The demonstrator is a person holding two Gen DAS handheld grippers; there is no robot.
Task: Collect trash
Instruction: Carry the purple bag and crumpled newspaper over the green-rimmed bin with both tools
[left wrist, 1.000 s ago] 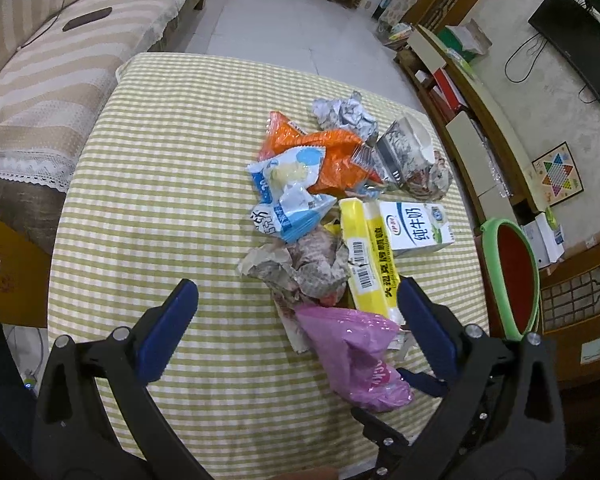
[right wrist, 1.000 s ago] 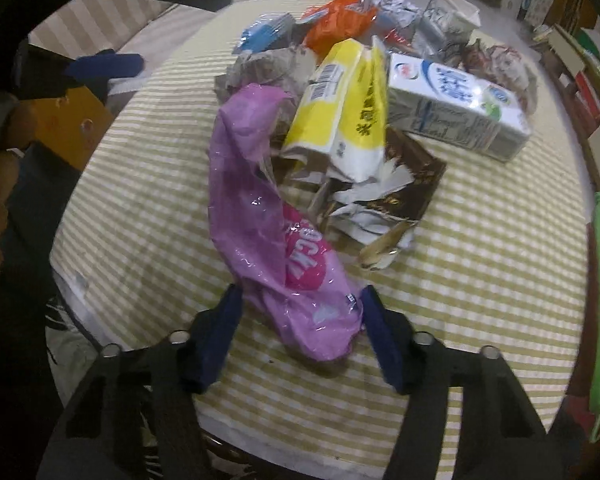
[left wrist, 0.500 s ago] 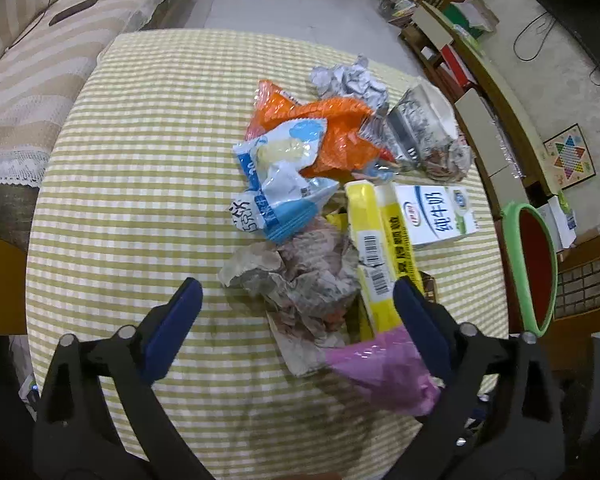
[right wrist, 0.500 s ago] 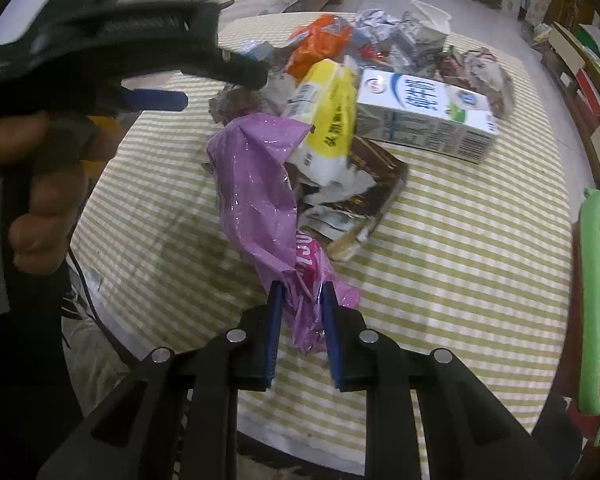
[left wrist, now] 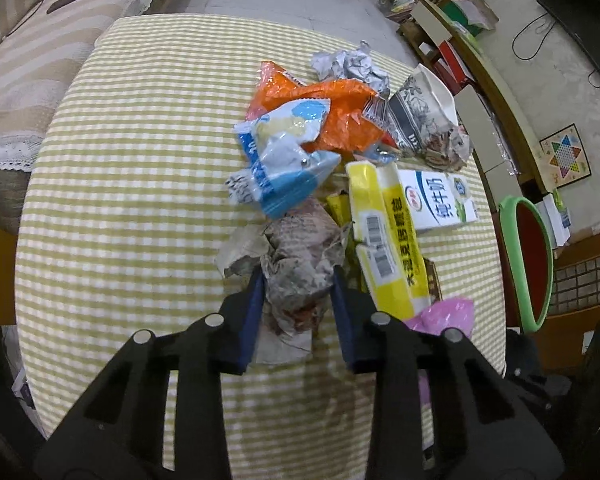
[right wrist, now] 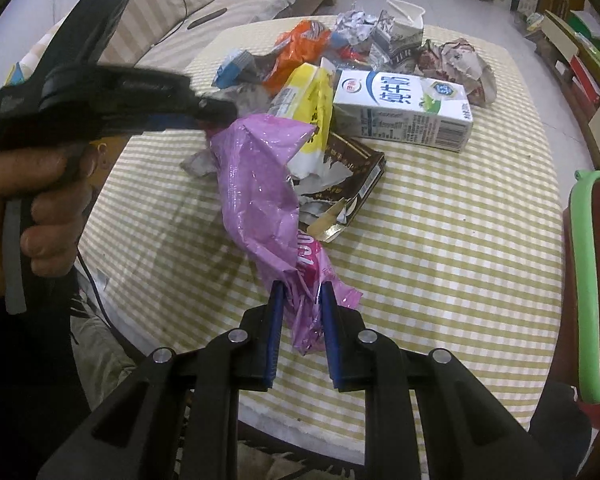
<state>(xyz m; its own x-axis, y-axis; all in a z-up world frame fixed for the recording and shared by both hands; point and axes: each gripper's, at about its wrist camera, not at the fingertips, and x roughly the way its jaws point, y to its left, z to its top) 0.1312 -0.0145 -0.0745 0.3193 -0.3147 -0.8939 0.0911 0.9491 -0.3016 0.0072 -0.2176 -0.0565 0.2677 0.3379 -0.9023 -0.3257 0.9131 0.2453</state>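
A pile of trash lies on the checked table (left wrist: pixel 132 184). My left gripper (left wrist: pixel 298 284) is shut on a crumpled grey-brown paper wad (left wrist: pixel 300 264) at the pile's near edge. My right gripper (right wrist: pixel 300 296) is shut on the tail of a pink plastic wrapper (right wrist: pixel 260 184), which rises slightly off the table; its pink end shows in the left wrist view (left wrist: pixel 444 316). A yellow packet (left wrist: pixel 384 236), a white milk carton (right wrist: pixel 404 116), a blue-white bag (left wrist: pixel 284 160), an orange bag (left wrist: pixel 336 108) and a torn brown box (right wrist: pixel 344 184) lie in the pile.
A red bin with a green rim (left wrist: pixel 526 264) stands at the table's right edge, also in the right wrist view (right wrist: pixel 596 276). A striped sofa (left wrist: pixel 40 32) lies to the far left. Shelves and a TV (left wrist: pixel 580 24) line the right wall.
My left gripper moved forward and closed from wide open onto the paper wad. My right gripper closed on the pink wrapper and has lifted it a little.
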